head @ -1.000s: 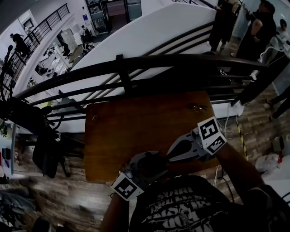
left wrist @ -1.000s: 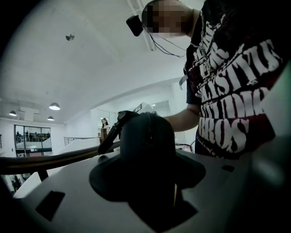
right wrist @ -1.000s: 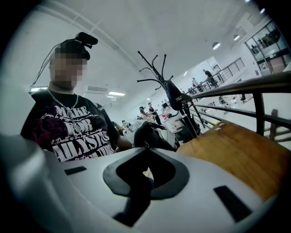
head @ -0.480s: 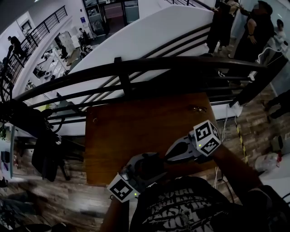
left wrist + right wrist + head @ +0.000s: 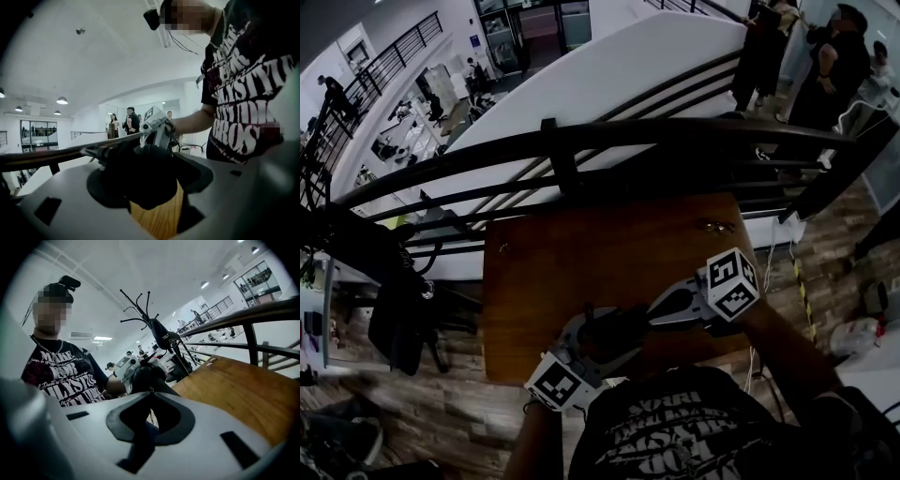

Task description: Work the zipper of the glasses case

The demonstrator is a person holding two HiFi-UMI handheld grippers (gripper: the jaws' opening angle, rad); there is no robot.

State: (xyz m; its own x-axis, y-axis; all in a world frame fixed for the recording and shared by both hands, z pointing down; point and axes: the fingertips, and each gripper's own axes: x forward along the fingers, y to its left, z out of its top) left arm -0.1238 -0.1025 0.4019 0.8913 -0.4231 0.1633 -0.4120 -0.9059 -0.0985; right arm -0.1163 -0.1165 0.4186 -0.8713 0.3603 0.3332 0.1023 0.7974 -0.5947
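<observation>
Black glasses case [image 5: 614,339] held over the table's [image 5: 581,262] near edge, lengthwise between the grippers: left gripper [image 5: 586,349] clamped wide around one end, right gripper [image 5: 654,314] pinched narrow on the zipper tab [image 5: 150,391]

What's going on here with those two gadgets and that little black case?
A person at a wooden table has a hand-held gripper in each hand. The left hand-held gripper holds a black glasses case, and its jaws have just eased slightly wider around it. The right hand-held gripper is pinched shut on the zipper pull, apparently to draw it along.
</observation>
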